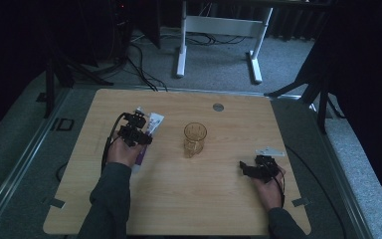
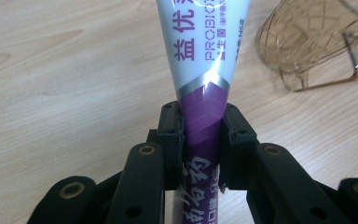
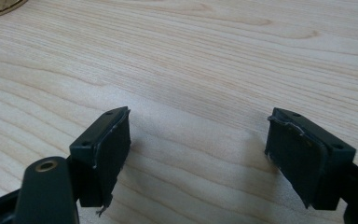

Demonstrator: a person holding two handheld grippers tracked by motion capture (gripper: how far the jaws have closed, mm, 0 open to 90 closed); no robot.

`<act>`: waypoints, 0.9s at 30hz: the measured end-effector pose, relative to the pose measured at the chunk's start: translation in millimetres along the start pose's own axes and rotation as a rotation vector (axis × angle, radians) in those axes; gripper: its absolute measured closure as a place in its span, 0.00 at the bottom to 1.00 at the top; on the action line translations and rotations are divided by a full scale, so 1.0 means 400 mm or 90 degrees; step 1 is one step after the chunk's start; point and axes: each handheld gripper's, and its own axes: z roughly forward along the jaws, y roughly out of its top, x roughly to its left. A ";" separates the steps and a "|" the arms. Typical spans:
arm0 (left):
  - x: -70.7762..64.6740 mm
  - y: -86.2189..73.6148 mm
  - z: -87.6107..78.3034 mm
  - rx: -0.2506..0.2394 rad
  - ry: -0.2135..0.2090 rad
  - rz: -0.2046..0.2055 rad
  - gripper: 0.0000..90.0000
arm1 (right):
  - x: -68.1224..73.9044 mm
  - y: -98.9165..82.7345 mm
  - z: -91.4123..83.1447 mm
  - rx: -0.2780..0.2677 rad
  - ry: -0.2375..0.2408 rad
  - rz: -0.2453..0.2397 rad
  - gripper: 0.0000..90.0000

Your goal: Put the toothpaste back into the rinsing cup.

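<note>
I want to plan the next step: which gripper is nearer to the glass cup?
Left. The left gripper, shut on the toothpaste tube, is just left of the glass cup; the right gripper sits farther off, toward the table's near right.

Wooden table (image 1: 179,199), glass mug (image 1: 194,139), purple-white tube (image 1: 149,130) on it

1. Toothpaste tube (image 2: 204,70): white upper body with purple print, a silver band, and a purple lower section carrying white characters.
2. State: intact; pinched on both sides at the purple section.
3. Pose: long axis runs away from the person across the table (image 1: 179,199).
4. Location: left part of the table, well apart from the amber glass cup (image 1: 195,138) at centre.
</note>
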 end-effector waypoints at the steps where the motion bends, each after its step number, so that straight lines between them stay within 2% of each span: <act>1: 0.000 0.000 0.000 0.000 0.000 0.000 0.82 | 0.000 0.000 0.000 0.000 0.000 0.000 0.24; 14: -0.004 0.004 -0.006 -0.051 -0.003 0.013 0.82 | 0.000 0.000 0.000 0.000 0.000 0.000 0.24; 27: -0.009 0.004 -0.020 -0.123 -0.001 0.049 0.82 | 0.000 0.000 0.000 0.000 0.000 0.000 0.24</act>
